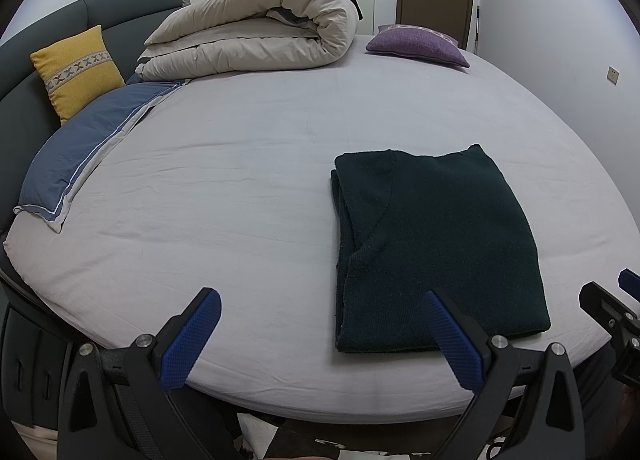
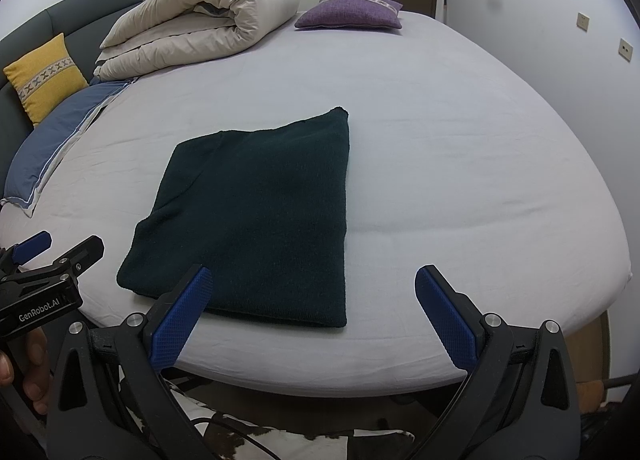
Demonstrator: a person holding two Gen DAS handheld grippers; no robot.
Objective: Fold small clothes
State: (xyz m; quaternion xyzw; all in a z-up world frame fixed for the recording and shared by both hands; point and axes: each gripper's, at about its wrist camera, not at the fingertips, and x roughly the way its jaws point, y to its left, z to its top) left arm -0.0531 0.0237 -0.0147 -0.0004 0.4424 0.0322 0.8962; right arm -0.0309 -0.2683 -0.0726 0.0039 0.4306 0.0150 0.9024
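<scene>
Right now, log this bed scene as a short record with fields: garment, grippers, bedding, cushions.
garment: dark green knitted sweater, folded into a flat rectangle, lying near the front edge of the bed
surface: pale lilac bed sheet
left gripper: open, holding nothing, its right finger over the sweater's near edge
right gripper: open, holding nothing
bedding: rolled beige duvet at the far side, black fabric on top
cushions: yellow patterned cushion at the headboard; purple woven cushion at the far edge
pillow: blue pillow on the left
</scene>
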